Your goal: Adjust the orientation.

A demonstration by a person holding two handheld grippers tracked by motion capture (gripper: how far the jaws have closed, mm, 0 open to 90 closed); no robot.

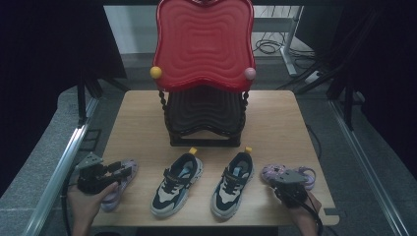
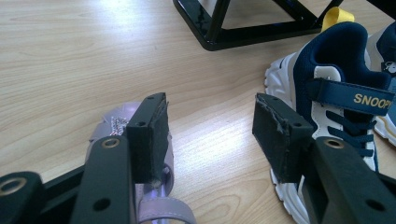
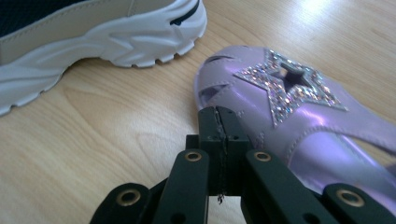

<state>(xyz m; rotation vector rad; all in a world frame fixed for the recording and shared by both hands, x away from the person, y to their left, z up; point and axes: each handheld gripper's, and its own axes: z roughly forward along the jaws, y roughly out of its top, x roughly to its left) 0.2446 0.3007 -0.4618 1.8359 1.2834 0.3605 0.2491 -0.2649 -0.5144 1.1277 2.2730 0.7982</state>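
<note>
A navy sneaker (image 2: 336, 107) strap reads "SNOOPY". The left gripper (image 2: 210, 135) stands wide open and empty, one jaw over a lilac sandal (image 2: 116, 123). The right gripper (image 3: 219, 140) is closed, empty, beside a second lilac sandal (image 3: 289, 107) at the table's (image 1: 275, 118) right edge.

sneakers (image 1: 204, 183) between two sandals (image 1: 119, 183)

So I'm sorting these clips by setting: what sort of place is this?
Probably a lab or test room, not a home: dark curtains, loose cables on the floor, and a small table staged with shoes.
</note>
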